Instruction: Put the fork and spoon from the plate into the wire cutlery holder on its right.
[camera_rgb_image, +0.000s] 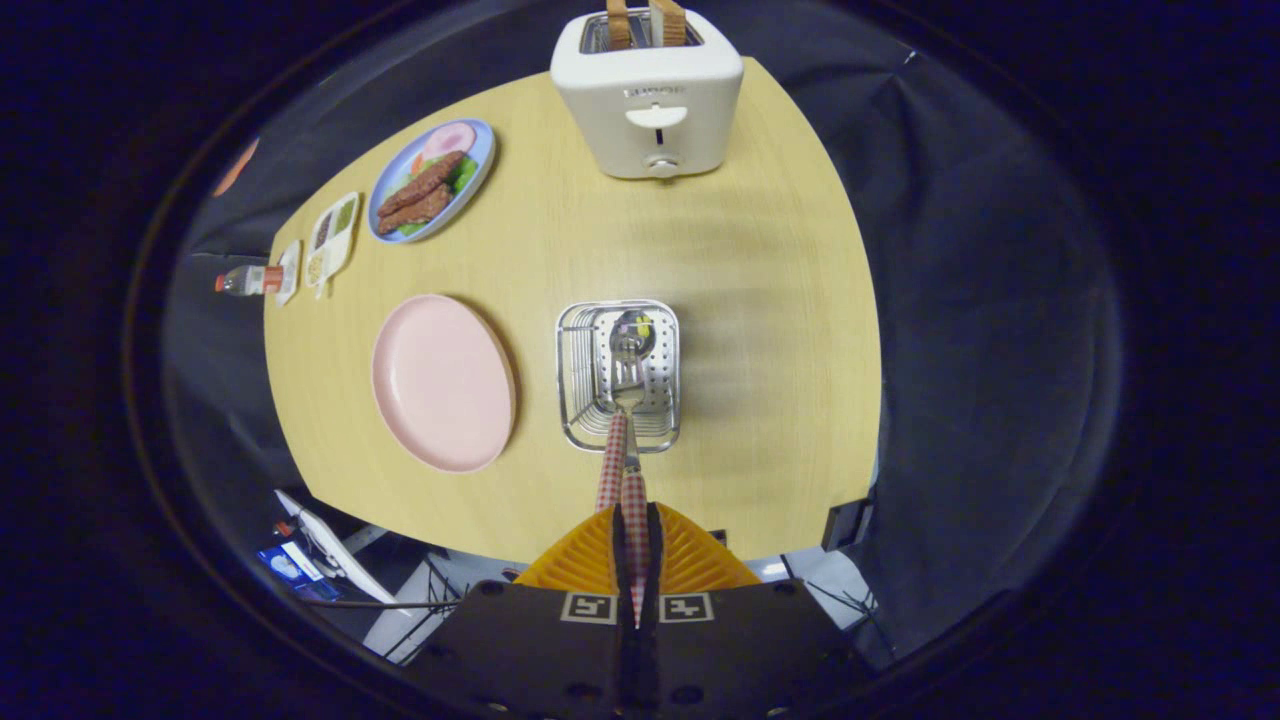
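We find the hand-held gripper (636, 530) pinching a checked handle, apparently the fork (627, 395), whose head hangs inside the holder (575, 370) beside the spoon (632, 330). The holder stands on the surface (770, 300) just right of the pink plate (443, 382). A toaster (648, 95) stands beyond.

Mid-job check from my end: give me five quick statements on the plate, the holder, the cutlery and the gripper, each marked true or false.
1. The pink plate has a fork lying on it. False: it is bare.
2. The gripper is shut on a checked-handled utensil.
True.
3. That utensil's head is down inside the wire cutlery holder. True.
4. The holder stands left of the pink plate. False: it stands on its right.
5. The toaster has no bread in it. False: two slices stick up.
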